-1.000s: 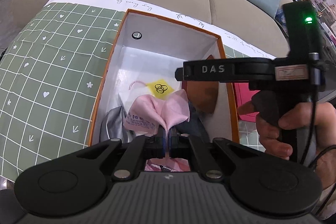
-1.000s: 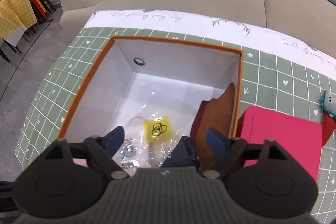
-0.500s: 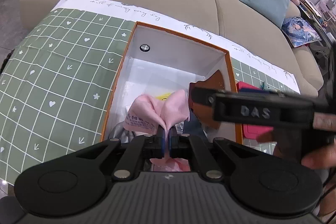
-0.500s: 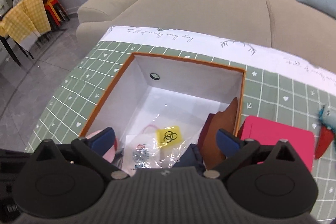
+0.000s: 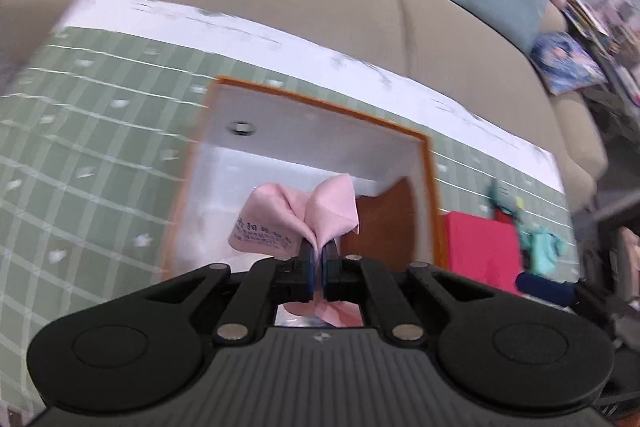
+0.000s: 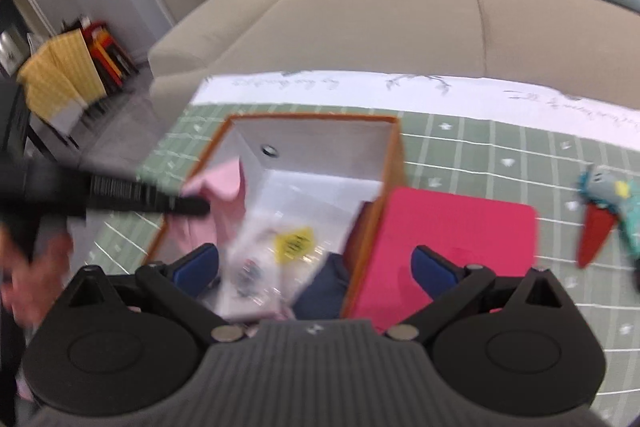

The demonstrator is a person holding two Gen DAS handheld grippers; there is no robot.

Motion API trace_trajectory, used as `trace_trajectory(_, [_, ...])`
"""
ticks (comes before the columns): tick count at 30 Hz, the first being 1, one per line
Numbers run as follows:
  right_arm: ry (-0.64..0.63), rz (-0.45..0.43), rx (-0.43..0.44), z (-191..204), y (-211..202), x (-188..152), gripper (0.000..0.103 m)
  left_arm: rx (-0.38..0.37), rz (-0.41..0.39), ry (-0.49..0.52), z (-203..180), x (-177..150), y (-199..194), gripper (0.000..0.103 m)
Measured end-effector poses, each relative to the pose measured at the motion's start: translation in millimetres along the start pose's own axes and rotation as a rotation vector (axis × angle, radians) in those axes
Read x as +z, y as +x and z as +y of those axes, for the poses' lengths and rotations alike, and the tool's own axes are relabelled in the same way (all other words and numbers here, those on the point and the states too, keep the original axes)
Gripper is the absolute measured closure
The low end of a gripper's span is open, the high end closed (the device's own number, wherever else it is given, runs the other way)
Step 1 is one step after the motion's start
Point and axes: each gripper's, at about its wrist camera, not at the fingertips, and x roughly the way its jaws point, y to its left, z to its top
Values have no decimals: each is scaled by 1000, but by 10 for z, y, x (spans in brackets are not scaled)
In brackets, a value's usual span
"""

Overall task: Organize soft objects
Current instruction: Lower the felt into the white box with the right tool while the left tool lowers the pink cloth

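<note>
Fingers of left gripper (image 5: 319, 267) pinched tight on pink cloth (image 5: 304, 219), bunched at its middle so it hangs clear above orange box (image 5: 430, 187). Right gripper (image 6: 316, 263) spread wide, empty, box at its 12 o'clock, probably free for pink pad (image 6: 452, 243) or plush toy (image 6: 604, 203) at 2 o'clock.

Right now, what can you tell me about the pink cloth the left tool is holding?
The pink cloth is a thin, soft fabric piece, pale pink, with a line of small dark printed text on its left flap. The left tool is shut on its middle, so two flaps fan up above the fingers and a crumpled end hangs below. It is held up over the orange-rimmed box, near its left wall in the right wrist view. Only the tool touches it, as far as shows.
</note>
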Motion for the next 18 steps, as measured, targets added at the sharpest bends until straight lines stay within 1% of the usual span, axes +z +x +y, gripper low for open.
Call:
trace_trajectory(1, [-11, 5, -11, -26, -27, -11, 3, -28, 28, 3, -12, 64, 86, 100])
trace_trajectory(2, [-14, 10, -18, -56, -45, -26, 3, -40, 50, 0, -17, 123, 173, 100])
trace_trajectory(6, [16, 25, -3, -198, -50, -92, 3, -51, 112, 43, -91, 305, 607, 100])
trace_trajectory(7, [19, 32, 6, -211, -33, -107, 3, -50, 128, 57, -119, 324, 751, 100])
trace_trajectory(9, [6, 58, 13, -194, 41, -119, 3, -6, 150, 100, -196, 326, 940, 100])
trace_trajectory(11, [-24, 83, 2, -140, 119, -113, 3, 14, 146, 158, -268, 311, 1031, 100])
trace_trajectory(12, [-43, 95, 11, -100, 158, -111, 3, 24, 146, 175, -280, 303, 1063, 100])
trace_trajectory(15, [-83, 129, 72, 14, 253, -89, 3, 43, 153, 209, -295, 305, 1149, 100])
trace_trajectory(18, [-126, 135, 96, 138, 287, -79, 3, 63, 142, 253, -304, 302, 1216, 100])
